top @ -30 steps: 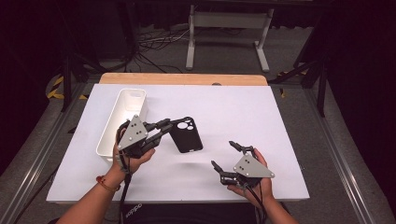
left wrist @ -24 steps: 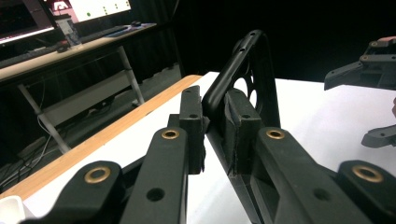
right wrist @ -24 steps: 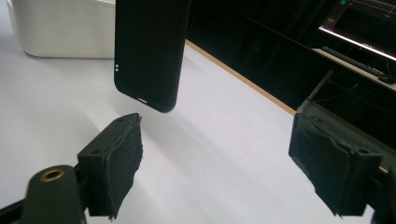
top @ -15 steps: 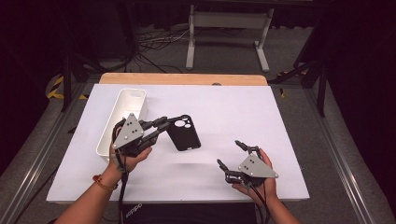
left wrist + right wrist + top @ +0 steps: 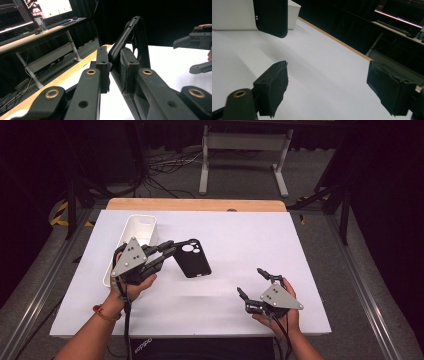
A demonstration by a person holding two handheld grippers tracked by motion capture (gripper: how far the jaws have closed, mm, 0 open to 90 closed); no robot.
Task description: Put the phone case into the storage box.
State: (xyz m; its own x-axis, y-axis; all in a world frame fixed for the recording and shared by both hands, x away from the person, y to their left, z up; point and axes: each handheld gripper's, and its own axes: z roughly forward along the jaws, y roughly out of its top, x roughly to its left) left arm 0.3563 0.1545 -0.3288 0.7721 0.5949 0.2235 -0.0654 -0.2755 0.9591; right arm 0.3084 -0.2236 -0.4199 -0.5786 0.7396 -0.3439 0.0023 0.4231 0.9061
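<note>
Here, view by view:

- High view: the left gripper (image 5: pixel 167 251) is clamped on one edge of a black phone case (image 5: pixel 191 258), holding it tilted over the white table (image 5: pixel 240 235), just beside the white tray (image 5: pixel 141 226). Compared with a second ago, the case is raised a little and nearer the tray; judged, it is being carried there. The right gripper (image 5: pixel 252 282) has drawn back slightly toward the table's near edge, its jaws apart and empty.
- Left gripper view: both pads (image 5: pixel 103 65) pinch the case (image 5: pixel 125 37) rim, which rises clear of the table.
- Right gripper view: the pads (image 5: pixel 274 85) stand wide apart over bare table; the case (image 5: pixel 272 16) hangs ahead, the tray (image 5: pixel 293 11) behind it.
</note>
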